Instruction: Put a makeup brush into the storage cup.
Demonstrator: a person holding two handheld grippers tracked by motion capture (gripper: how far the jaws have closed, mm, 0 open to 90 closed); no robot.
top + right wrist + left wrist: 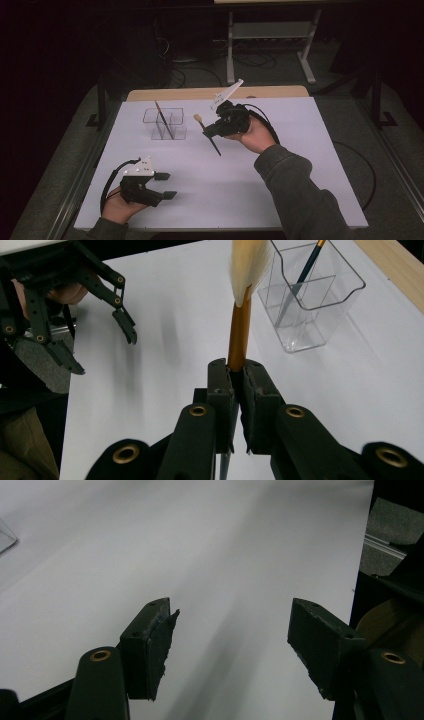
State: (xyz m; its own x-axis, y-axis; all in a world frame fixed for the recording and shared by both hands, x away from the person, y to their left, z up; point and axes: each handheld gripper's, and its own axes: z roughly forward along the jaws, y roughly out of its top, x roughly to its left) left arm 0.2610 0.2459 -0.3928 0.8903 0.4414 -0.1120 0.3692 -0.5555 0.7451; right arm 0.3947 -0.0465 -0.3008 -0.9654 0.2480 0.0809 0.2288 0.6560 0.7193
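Dim room; a white-topped desk point(300, 165) with a wooden far edge, grey carpet point(280, 65) beyond, metal stand legs point(231, 50).

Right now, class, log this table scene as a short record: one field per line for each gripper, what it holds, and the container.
left gripper: jaws open, empty, low over the white table
right gripper: jaws shut on the brush, lifted above the table
brush: bristle end up, dark handle pointing down
container: clear, divided, with another brush leaning inside
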